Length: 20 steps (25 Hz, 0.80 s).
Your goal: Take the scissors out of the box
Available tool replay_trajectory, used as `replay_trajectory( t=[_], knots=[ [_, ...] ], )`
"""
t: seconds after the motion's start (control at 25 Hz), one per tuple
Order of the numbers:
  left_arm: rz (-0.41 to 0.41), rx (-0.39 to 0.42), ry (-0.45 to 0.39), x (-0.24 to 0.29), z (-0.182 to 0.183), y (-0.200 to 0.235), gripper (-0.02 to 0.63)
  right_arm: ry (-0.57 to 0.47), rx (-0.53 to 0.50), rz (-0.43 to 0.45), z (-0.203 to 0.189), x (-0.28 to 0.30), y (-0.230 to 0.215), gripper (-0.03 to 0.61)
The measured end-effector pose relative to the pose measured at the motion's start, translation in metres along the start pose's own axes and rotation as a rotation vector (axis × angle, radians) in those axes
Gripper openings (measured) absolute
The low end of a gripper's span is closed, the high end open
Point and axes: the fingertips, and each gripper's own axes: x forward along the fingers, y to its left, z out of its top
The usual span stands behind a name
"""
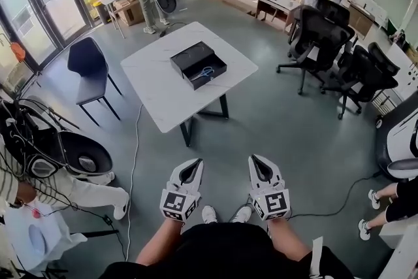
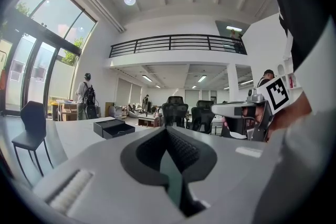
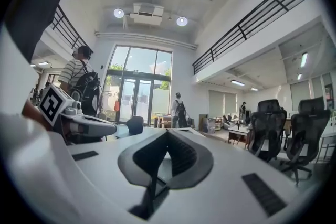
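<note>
Head view: a white, square-topped surface point(image 1: 163, 91) stands at 12 o'clock, well apart from both grippers. On it is a black rectangular box point(image 1: 193, 57), open, its 2 halves side by side. The half at 5 o'clock holds the scissors point(image 1: 206, 72); their handles look blue, the blades are too small to make out. The other half looks plain black inside. At 6 o'clock, low in the frame, the left gripper point(image 1: 193, 165) and right gripper point(image 1: 258, 163) are both smooth white plastic w/ dark ribbed pads, each w/ its jaws pressed together on nothing. A black chair point(image 1: 88, 65) stands at 9 o'clock of the surface, and black office chairs point(image 1: 320, 36) at 3 o'clock.

Left gripper view: the jaws meet at a point, nothing between them. The box sits at 10 o'clock past the tips. It is seen side-on, so the scissors are hidden behind its wall. The right gripper is at 3 o'clock, partly cut off by a sleeve.

Right gripper view: the jaws are closed tight and empty. The surface edge shows just past the tips; box and scissors can't be made out.
</note>
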Motion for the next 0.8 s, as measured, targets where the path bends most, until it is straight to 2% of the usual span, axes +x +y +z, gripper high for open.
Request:
replay_trajectory(
  t=[0.28, 0.56, 0.8],
  knots=[
    [-0.031, -0.005, 0.006, -0.016, -0.007, 0.013, 0.009, 0.003, 0.011, -0.054, 0.004, -0.002, 0.015, 0.006],
    [-0.001, -0.008, 0.019, -0.014, -0.011, 0.040, 0.009, 0.032, 0.022, -0.077, -0.007, -0.004, 0.012, 0.006],
    [0.003, -0.015, 0.037, 0.002, -0.009, 0.046, 0.009, 0.030, 0.055, -0.051, -0.004, 0.024, 0.001, 0.006]
  ],
)
